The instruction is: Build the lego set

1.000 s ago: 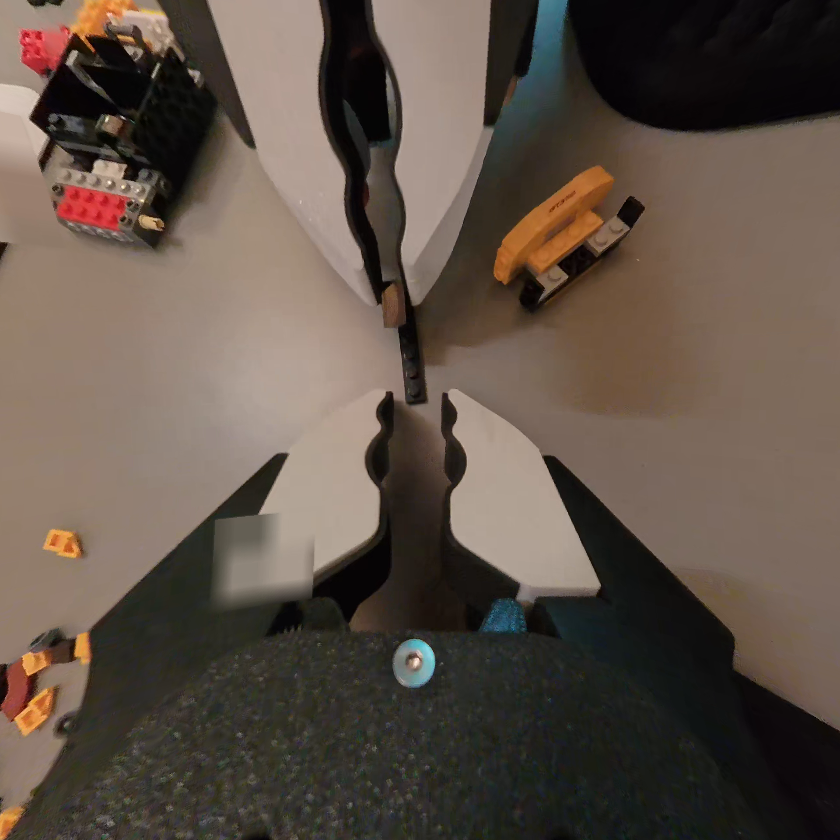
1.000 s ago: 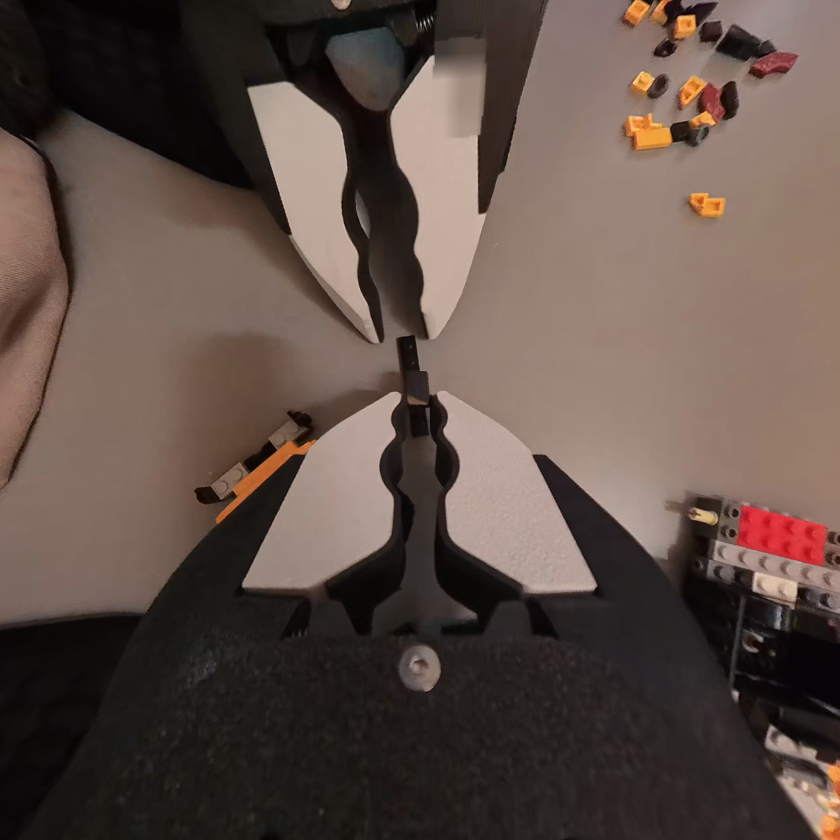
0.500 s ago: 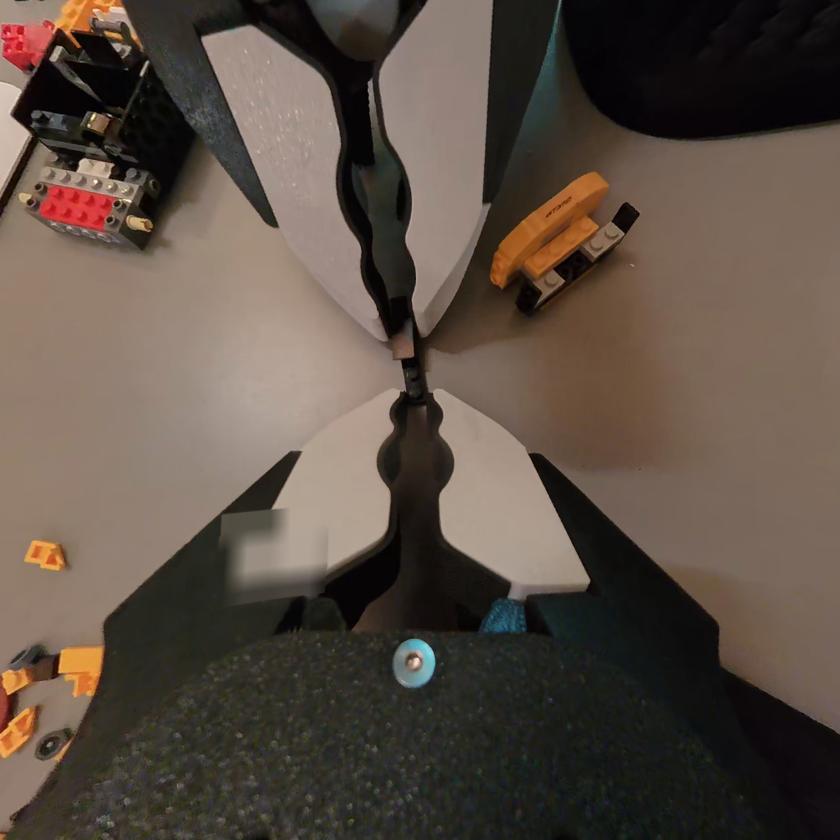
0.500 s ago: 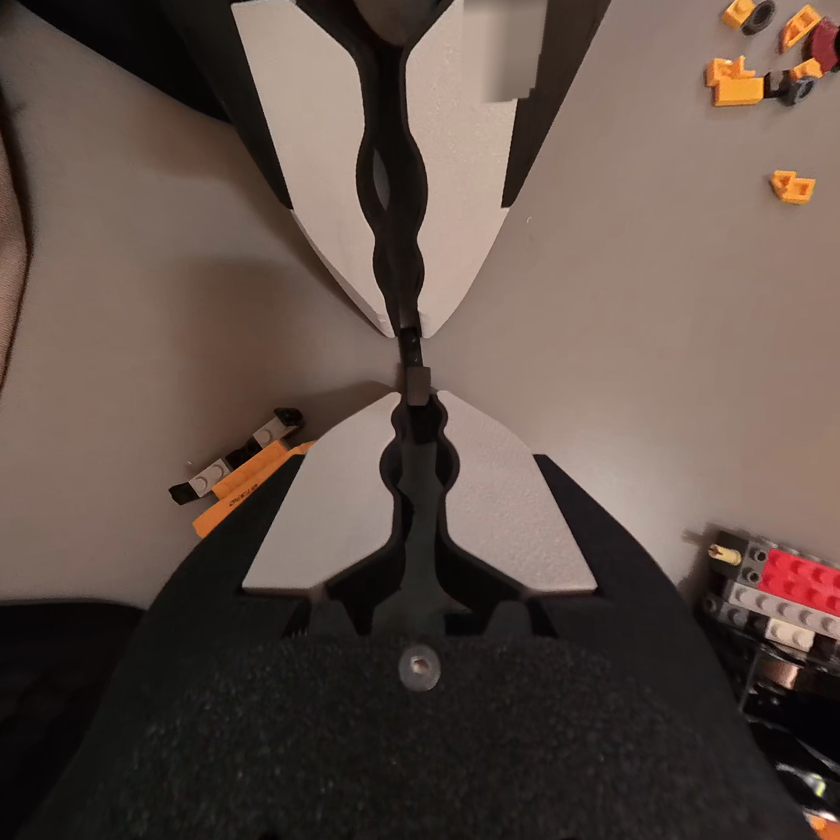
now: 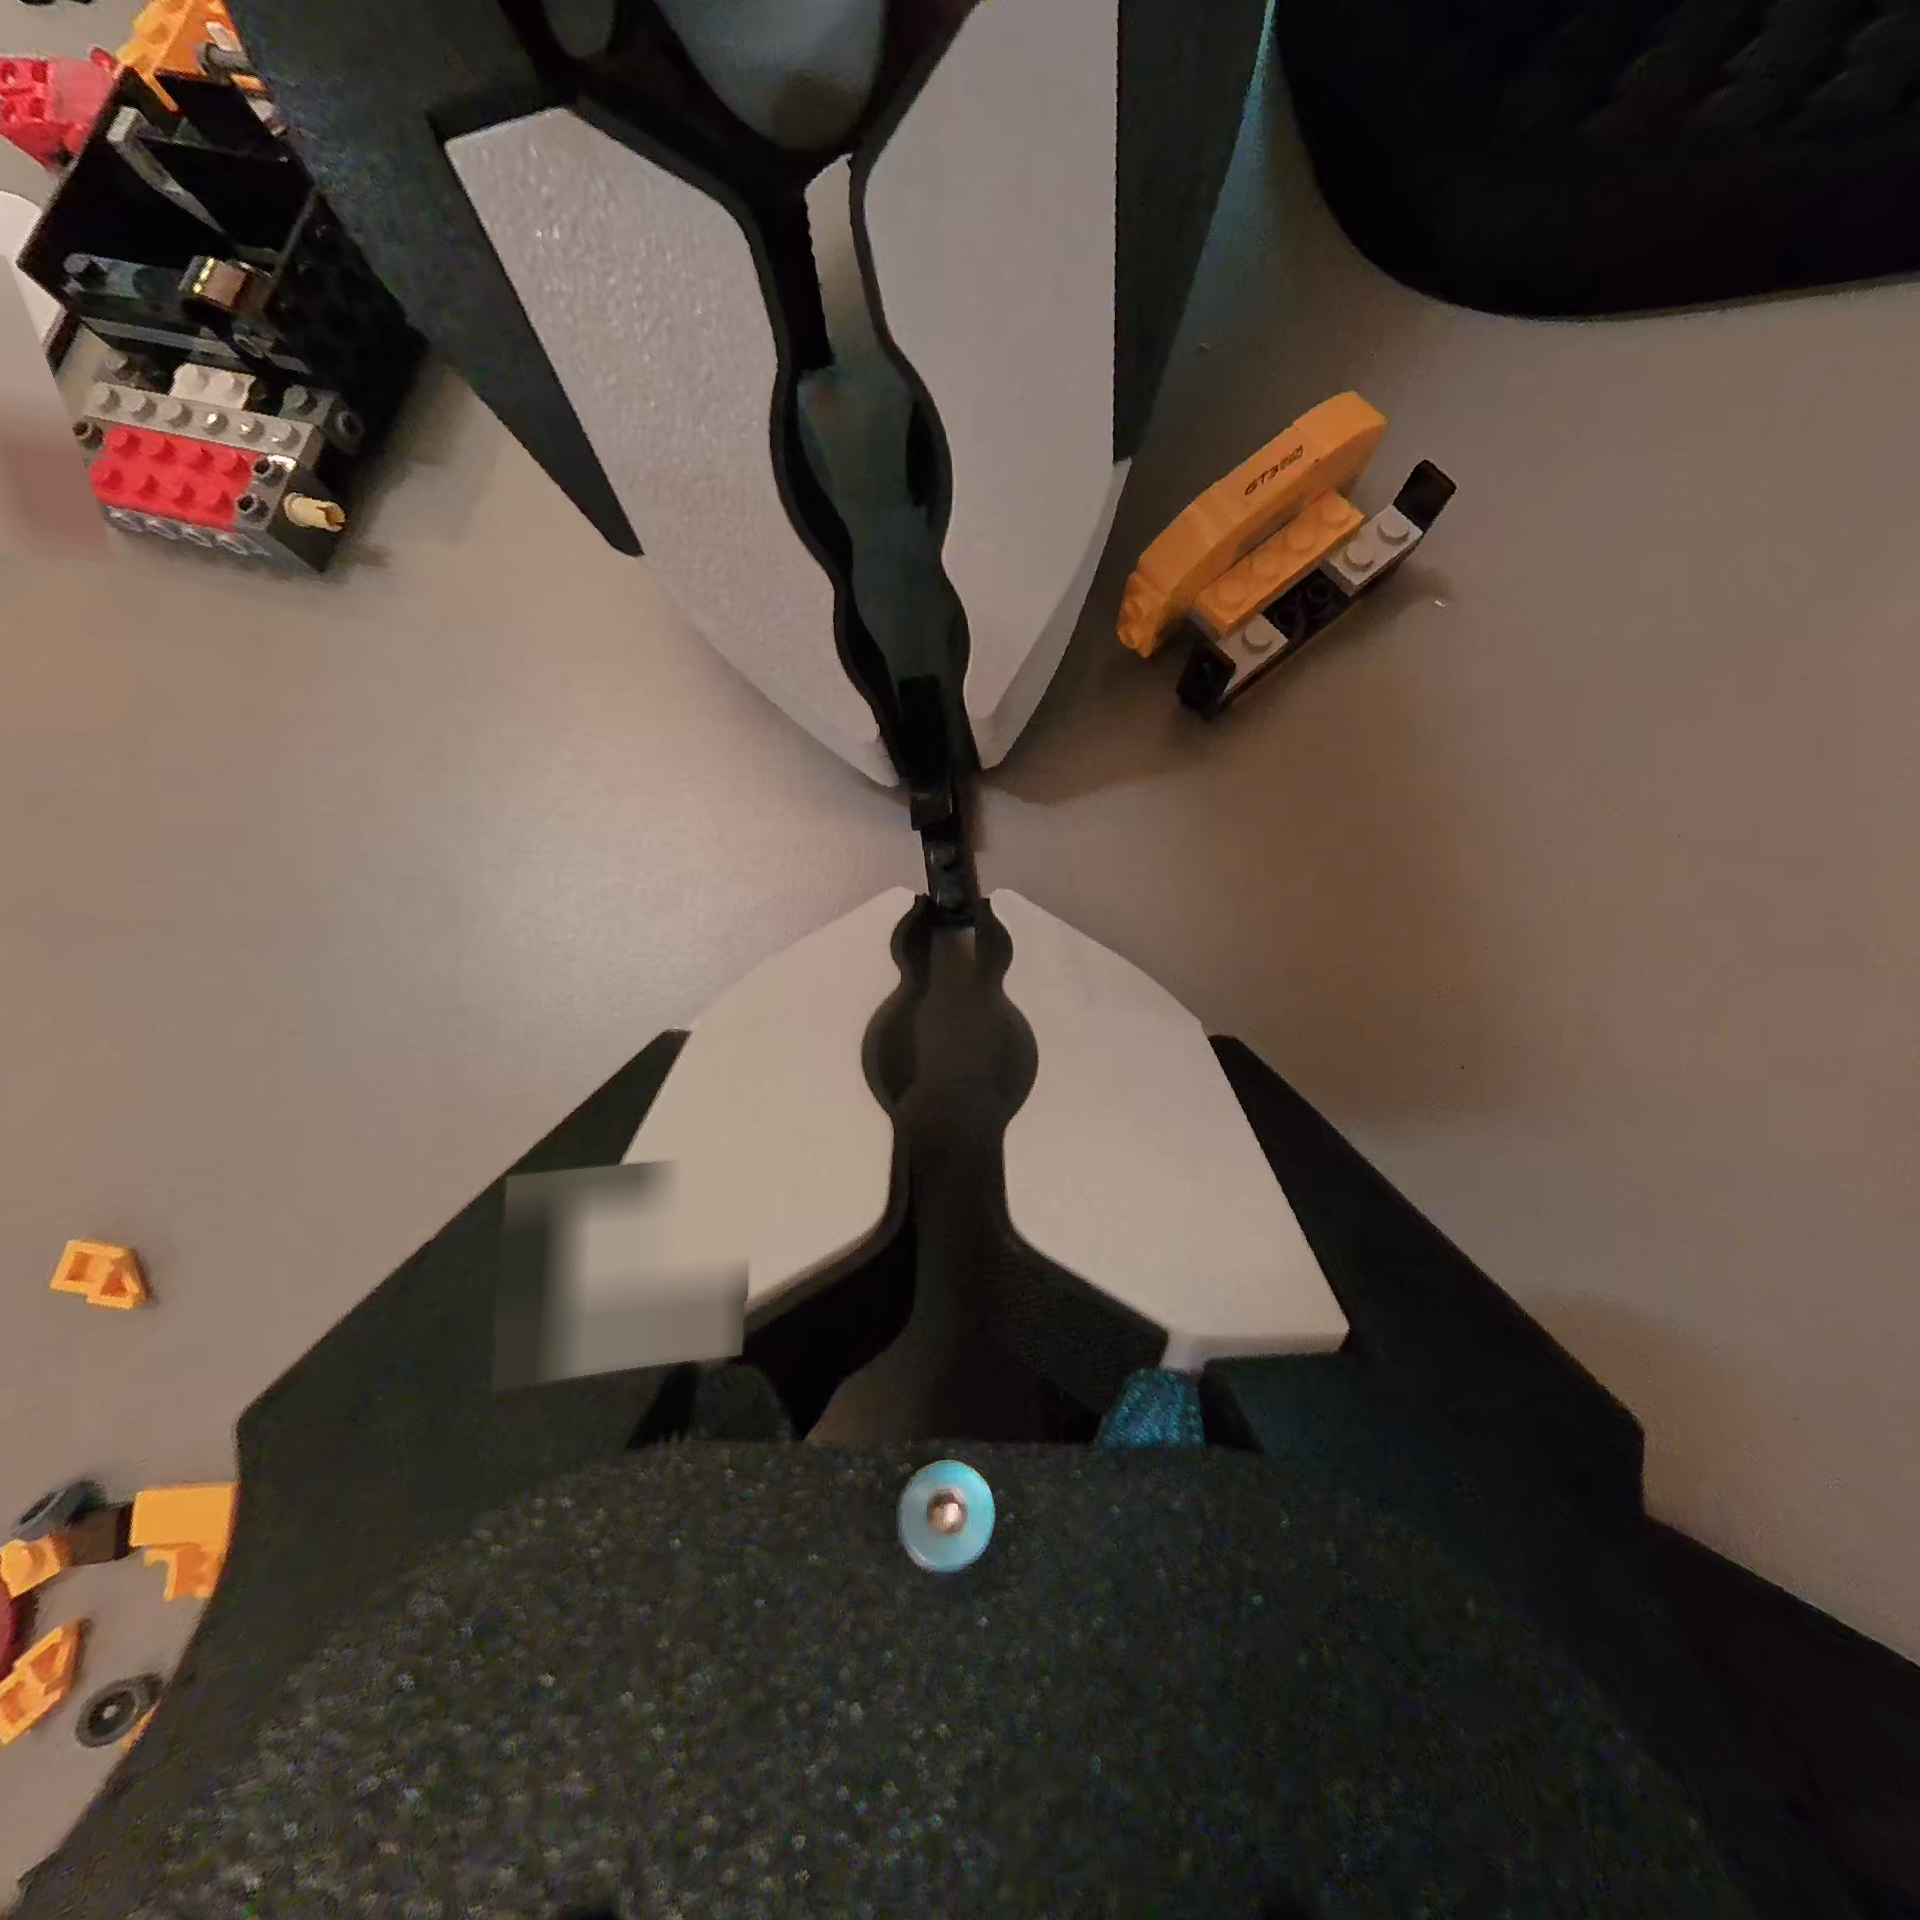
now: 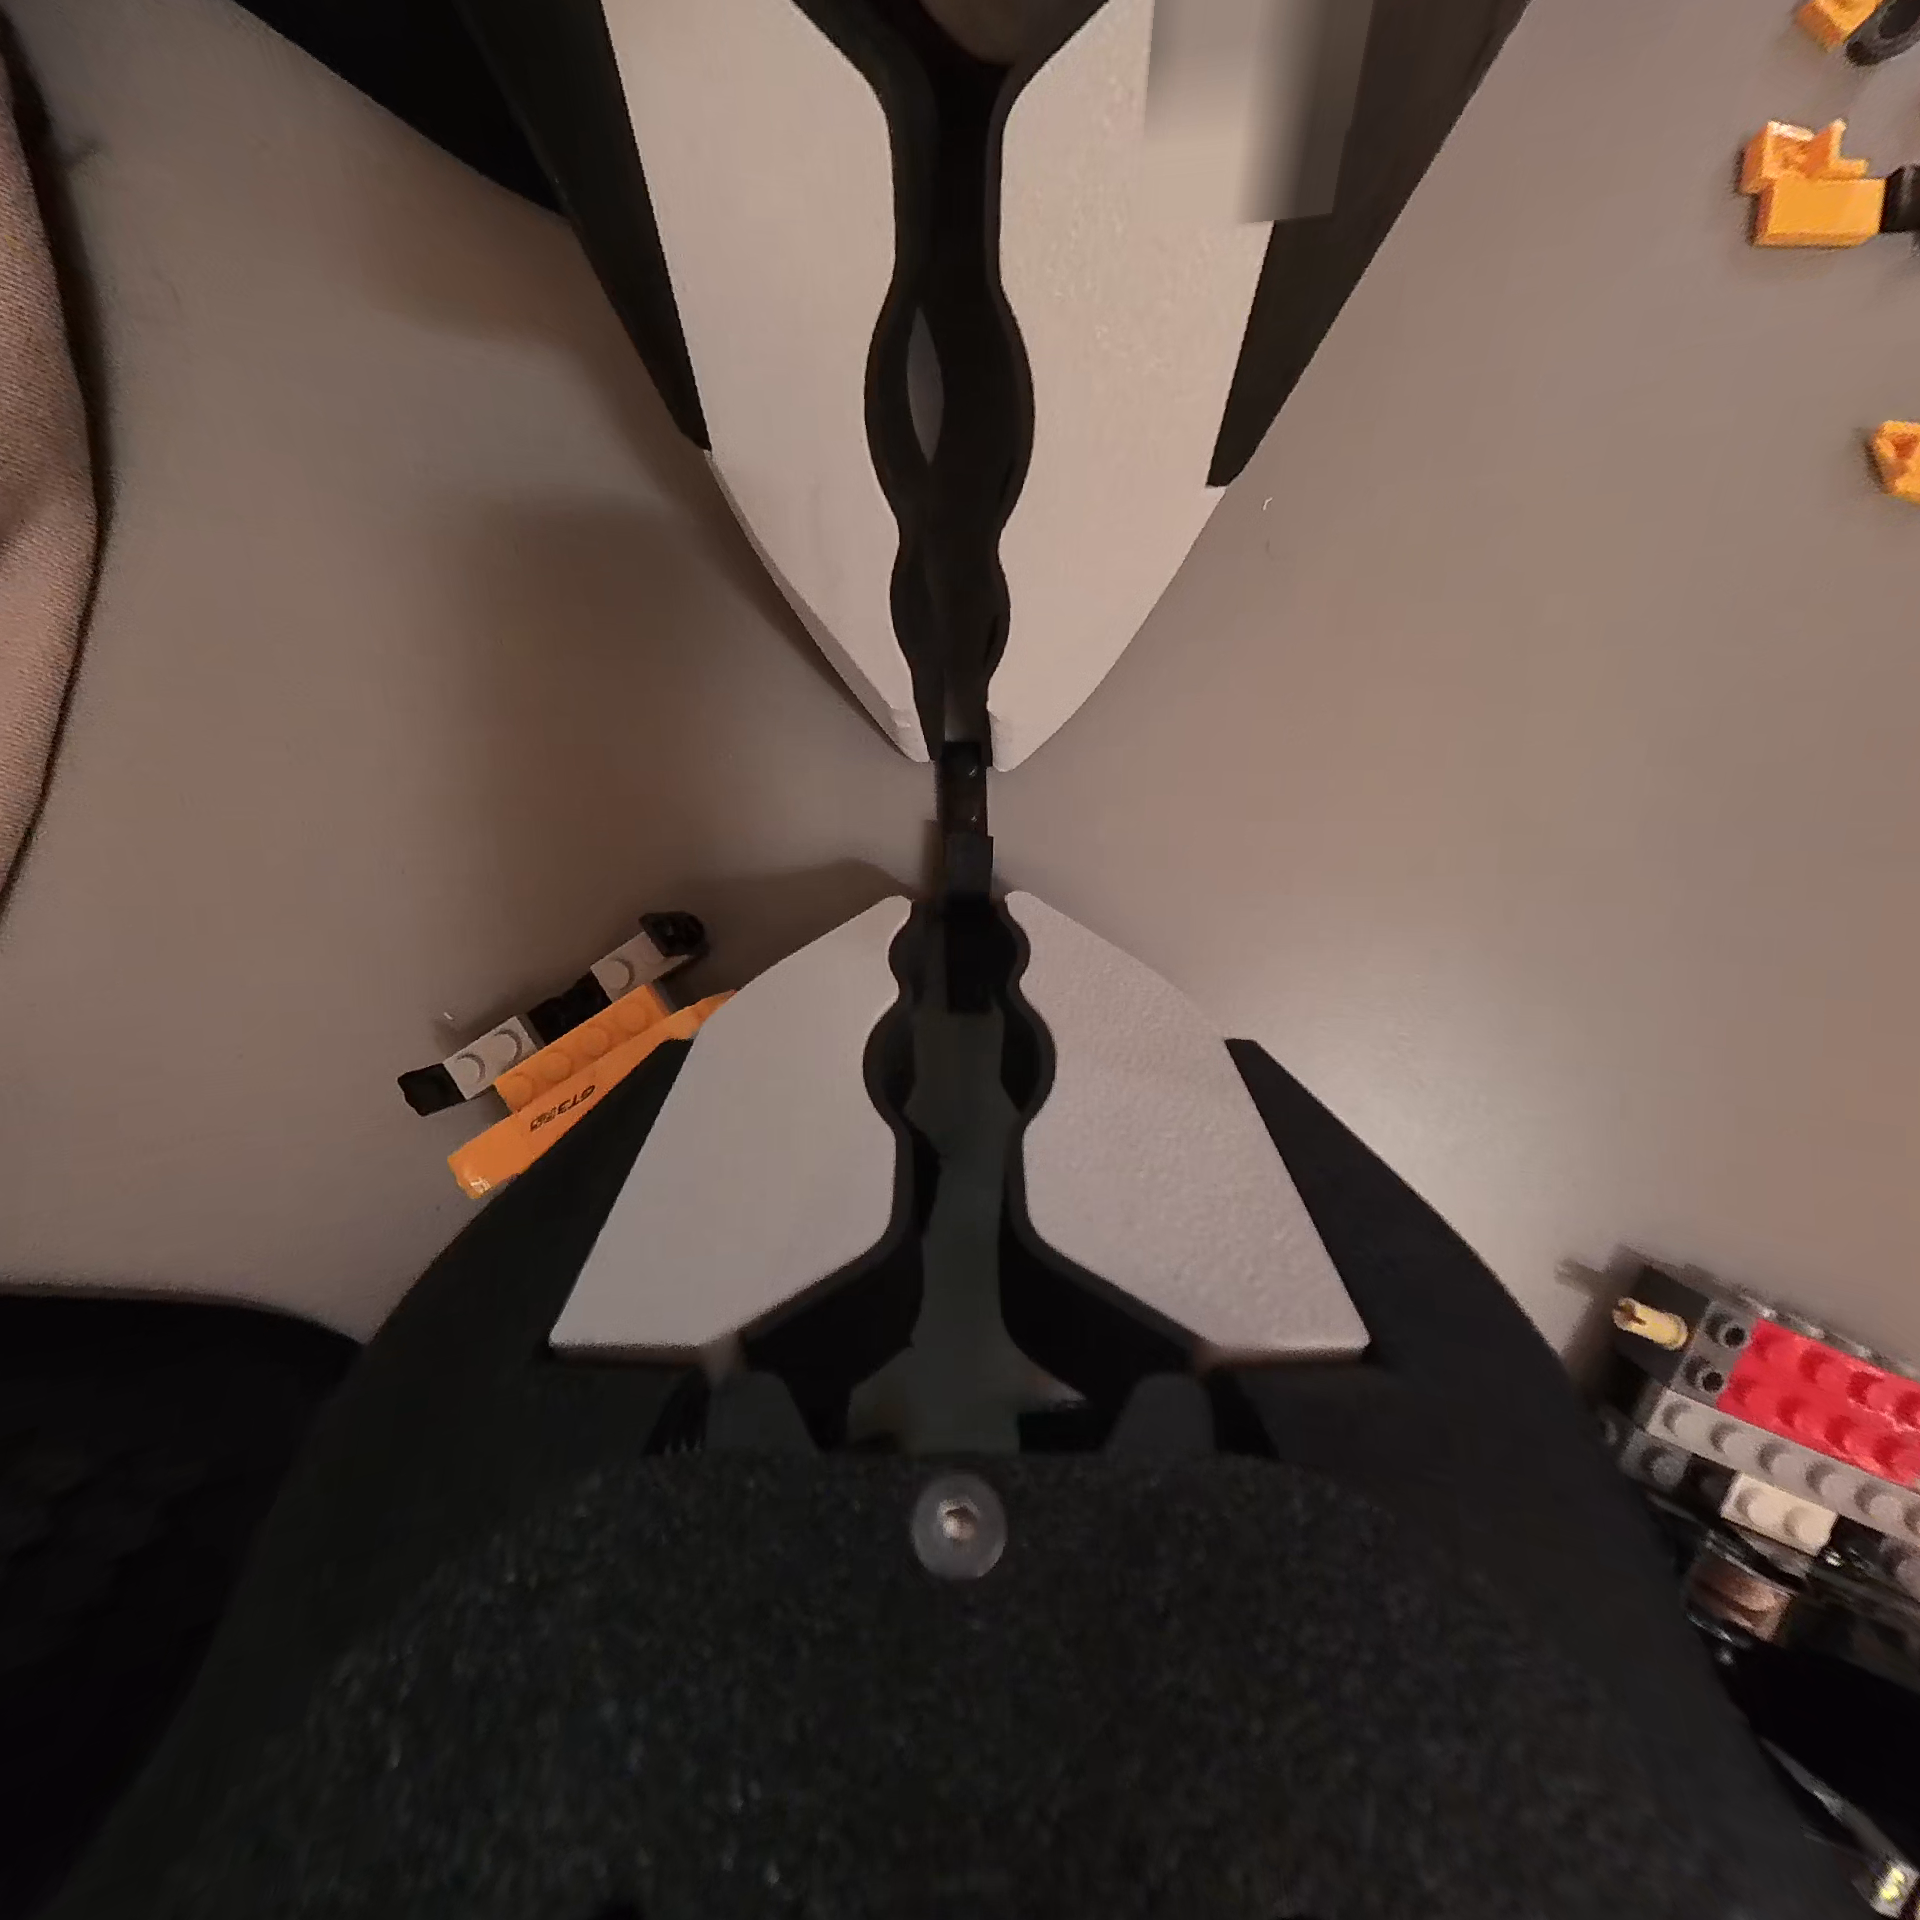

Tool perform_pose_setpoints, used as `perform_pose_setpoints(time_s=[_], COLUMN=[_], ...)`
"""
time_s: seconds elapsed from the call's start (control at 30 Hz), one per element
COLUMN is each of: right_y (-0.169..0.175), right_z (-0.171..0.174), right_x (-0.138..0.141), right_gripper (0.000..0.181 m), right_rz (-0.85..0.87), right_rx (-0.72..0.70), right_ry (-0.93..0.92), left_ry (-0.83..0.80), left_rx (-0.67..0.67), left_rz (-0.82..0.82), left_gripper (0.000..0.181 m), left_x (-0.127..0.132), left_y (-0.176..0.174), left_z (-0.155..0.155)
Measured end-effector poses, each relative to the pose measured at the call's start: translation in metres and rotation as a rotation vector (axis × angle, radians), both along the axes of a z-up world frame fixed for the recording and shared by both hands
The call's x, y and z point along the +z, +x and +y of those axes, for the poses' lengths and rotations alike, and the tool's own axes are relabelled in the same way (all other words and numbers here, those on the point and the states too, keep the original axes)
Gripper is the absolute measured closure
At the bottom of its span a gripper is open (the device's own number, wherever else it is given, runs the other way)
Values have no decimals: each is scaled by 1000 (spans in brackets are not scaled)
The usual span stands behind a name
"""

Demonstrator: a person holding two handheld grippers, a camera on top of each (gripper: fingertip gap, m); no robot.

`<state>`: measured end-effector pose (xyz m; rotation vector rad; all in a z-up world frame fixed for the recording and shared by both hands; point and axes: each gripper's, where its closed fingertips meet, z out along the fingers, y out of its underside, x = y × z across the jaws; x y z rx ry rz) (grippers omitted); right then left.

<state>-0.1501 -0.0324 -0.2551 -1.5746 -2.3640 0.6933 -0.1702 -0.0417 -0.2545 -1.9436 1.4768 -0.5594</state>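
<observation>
A thin black lego plate (image 5: 945, 857) is held in the air between my two grippers, which face each other tip to tip above the grey table (image 5: 416, 831). My left gripper (image 5: 951, 904) is shut on its near end. My right gripper (image 5: 935, 764) comes in from the top of the left wrist view and is shut on the far end, where a small dark piece sits on the plate. In the right wrist view my right gripper (image 6: 961, 902) pinches the plate (image 6: 964, 821), and the left gripper (image 6: 961, 758) closes on it from above.
A black, grey and red lego build (image 5: 197, 416) stands at the far left; it also shows in the right wrist view (image 6: 1787, 1455). An orange and black sub-assembly (image 5: 1278, 551) lies on the table. Loose orange pieces (image 5: 99, 1273) are scattered. A dark cushion (image 5: 1610, 135) lies beyond. Both grippers' tips are close together, under 4 cm apart.
My left gripper was open in front of the plate's end; it has moved in and shut on it. The two grippers have come closer together. The right gripper has kept its hold.
</observation>
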Motion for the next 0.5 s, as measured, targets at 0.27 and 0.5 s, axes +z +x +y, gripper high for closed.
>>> perform_pose_setpoints(time_s=[0.27,0.5], right_y=[0,-8], right_z=[-1,-3], right_x=[4,5], right_gripper=[166,166], right_rz=[17,43], right_rx=[-4,5], right_ry=[-19,2], left_ry=[-3,-1], left_rx=[-2,-1], left_rz=[-4,-5], left_gripper=[173,169], left_x=[0,0], left_y=[0,-1], left_z=[0,0])
